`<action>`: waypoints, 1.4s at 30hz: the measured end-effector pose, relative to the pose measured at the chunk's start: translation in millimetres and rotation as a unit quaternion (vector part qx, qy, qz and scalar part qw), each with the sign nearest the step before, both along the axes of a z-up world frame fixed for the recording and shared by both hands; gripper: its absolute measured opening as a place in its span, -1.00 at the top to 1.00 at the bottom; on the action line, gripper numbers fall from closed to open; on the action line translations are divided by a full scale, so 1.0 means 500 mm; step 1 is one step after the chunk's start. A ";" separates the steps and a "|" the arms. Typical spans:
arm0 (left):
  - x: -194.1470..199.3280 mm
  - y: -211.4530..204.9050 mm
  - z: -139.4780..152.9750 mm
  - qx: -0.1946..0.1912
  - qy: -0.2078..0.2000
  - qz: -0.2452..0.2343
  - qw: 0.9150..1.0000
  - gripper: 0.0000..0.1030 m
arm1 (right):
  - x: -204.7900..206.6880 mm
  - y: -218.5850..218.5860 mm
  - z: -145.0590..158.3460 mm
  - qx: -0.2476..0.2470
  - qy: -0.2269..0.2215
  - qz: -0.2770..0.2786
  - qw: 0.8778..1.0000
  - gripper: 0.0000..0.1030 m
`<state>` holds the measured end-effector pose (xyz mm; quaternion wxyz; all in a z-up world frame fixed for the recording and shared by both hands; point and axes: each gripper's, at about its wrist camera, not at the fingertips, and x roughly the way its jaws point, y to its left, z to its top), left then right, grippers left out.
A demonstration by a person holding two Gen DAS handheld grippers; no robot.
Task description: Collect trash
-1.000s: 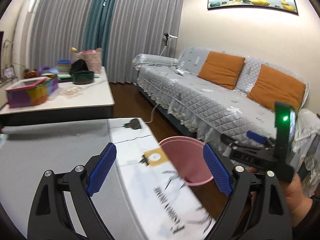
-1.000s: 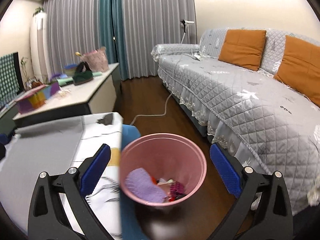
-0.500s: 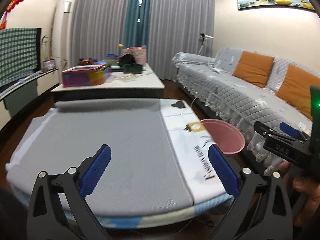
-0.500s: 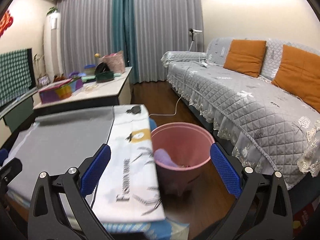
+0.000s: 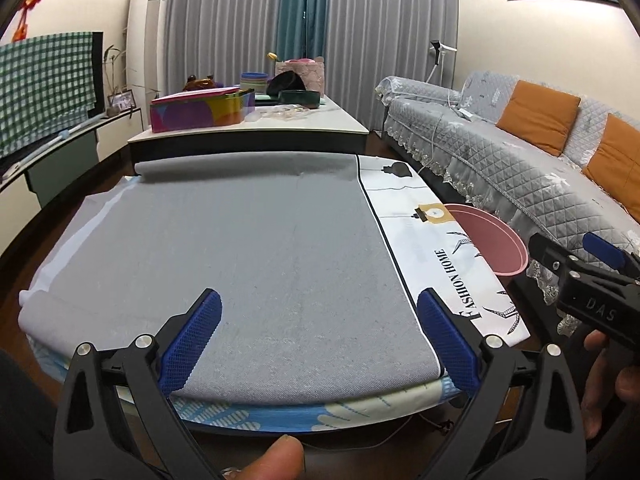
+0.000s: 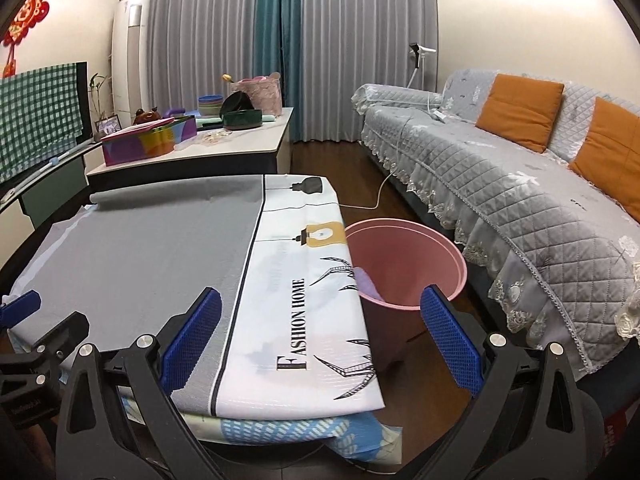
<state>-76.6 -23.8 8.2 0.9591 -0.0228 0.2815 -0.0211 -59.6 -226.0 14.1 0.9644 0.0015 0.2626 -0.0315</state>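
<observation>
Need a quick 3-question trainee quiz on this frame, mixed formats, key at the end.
1. True or false: the left gripper holds a piece of trash between its blue pads.
2. The round pink plastic bin stands: A) on the far white table, B) on the floor between the cloth-covered table and the grey quilted sofa, C) on the sofa.
3. Fill in: the cushions on the sofa are ____ in colour.

Key: 1 false, its jaws are wide open and empty, as are those of the right gripper. 2 B. 3 orange.
</observation>
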 end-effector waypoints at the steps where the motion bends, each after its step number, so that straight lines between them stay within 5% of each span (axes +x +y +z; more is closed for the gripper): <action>1: -0.001 0.002 0.001 0.001 -0.002 0.002 1.000 -0.85 | 0.002 0.004 0.000 -0.001 0.001 0.001 1.000 -0.90; 42: 0.012 -0.012 -0.012 0.001 0.011 0.001 1.000 -0.85 | 0.002 -0.005 -0.007 0.001 0.007 0.002 1.000 -0.90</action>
